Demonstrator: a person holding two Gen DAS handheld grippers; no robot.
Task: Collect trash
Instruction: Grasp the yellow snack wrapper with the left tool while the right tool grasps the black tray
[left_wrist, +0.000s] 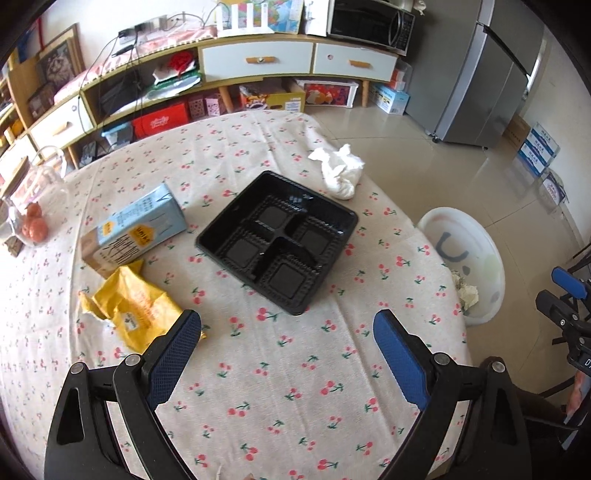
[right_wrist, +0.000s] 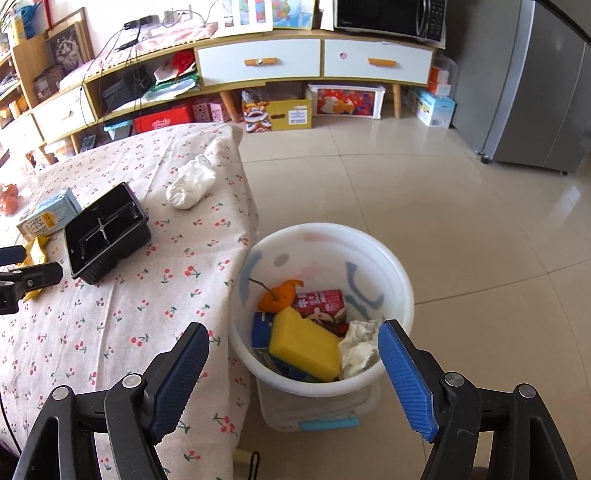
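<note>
Trash lies below my right gripper (right_wrist: 293, 334), tilted down, jaws spread wide and empty, over one white plastic bin (right_wrist: 399, 273) on the floor holding a yellow sponge (right_wrist: 304, 341), a red can (right_wrist: 321, 301) and crumpled paper (right_wrist: 358, 349). My left gripper (left_wrist: 288, 328), jaws also apart, empty, hangs over the cherry-print tablecloth (left_wrist: 280, 376): one crinkled yellow wrapper (left_wrist: 127, 302), one black four-compartment tray (left_wrist: 277, 240), one carton (left_wrist: 136, 229), one wadded white tissue (left_wrist: 340, 170).
</note>
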